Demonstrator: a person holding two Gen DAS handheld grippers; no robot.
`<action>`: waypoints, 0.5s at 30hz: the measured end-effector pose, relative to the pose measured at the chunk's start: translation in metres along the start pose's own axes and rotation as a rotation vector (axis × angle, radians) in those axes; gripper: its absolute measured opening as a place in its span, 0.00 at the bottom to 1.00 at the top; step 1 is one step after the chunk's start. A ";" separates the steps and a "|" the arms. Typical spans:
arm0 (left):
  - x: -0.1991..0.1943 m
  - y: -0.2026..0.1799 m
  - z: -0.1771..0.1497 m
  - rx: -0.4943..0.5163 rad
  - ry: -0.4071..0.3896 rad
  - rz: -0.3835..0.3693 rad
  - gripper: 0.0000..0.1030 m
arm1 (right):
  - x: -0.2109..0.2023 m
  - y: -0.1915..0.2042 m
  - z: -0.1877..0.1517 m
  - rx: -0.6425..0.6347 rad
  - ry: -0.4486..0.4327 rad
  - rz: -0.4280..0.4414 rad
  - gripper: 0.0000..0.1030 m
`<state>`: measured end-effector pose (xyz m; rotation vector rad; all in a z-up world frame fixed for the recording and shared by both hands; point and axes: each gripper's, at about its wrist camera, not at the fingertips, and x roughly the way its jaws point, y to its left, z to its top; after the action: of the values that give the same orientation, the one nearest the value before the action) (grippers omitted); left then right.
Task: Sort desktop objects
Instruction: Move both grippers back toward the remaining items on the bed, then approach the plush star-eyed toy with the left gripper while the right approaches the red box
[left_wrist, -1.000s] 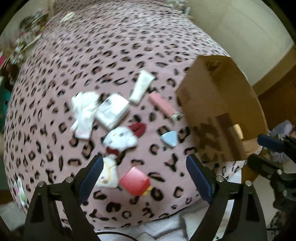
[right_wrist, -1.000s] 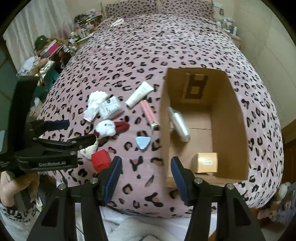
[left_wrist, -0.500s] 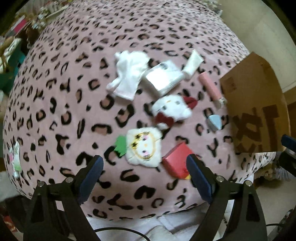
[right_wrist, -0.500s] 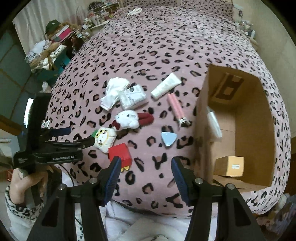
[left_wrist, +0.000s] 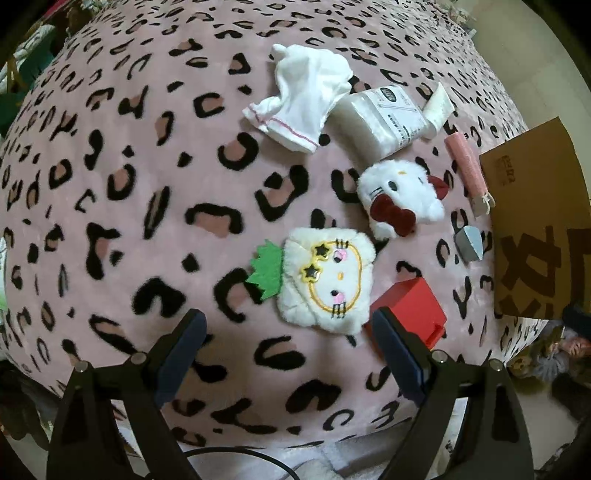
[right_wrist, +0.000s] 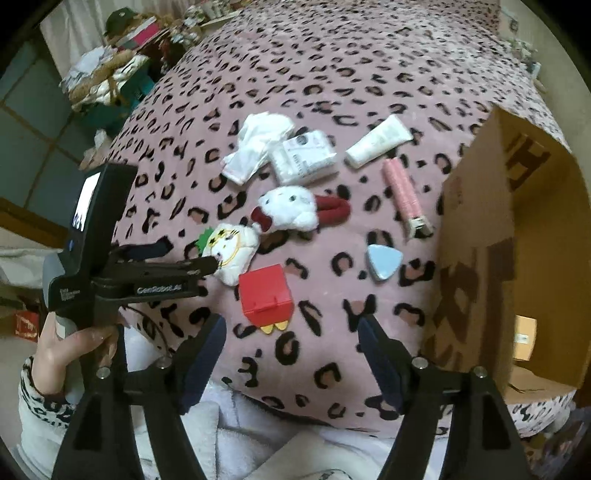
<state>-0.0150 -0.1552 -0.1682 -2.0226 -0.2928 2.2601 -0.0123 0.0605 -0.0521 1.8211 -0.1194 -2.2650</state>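
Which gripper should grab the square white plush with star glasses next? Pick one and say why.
Left. The left gripper hangs open just short of the square white plush with star glasses. The right gripper, jaws just opening and empty, faces the red plastic box instead.

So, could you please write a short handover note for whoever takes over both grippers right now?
Left gripper: open, empty, over the square plush.
Right gripper: open, empty, jaws just widened, near the red box.
Done: a tan carton lies in the cardboard box.
Left on the bedspread: both plush toys, red box, blue wedge, pink tube, white tube, packet, cloth.
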 end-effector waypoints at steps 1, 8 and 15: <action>0.001 -0.001 0.001 -0.002 0.000 -0.007 0.89 | 0.005 0.002 0.000 -0.007 0.008 0.004 0.74; 0.012 -0.012 0.009 0.005 0.001 -0.033 0.89 | 0.030 0.015 -0.001 -0.041 0.050 0.006 0.74; 0.030 -0.020 0.015 0.013 0.019 -0.056 0.89 | 0.046 0.017 -0.003 -0.044 0.072 0.008 0.74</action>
<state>-0.0345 -0.1307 -0.1913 -2.0028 -0.3276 2.2032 -0.0161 0.0341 -0.0928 1.8737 -0.0631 -2.1760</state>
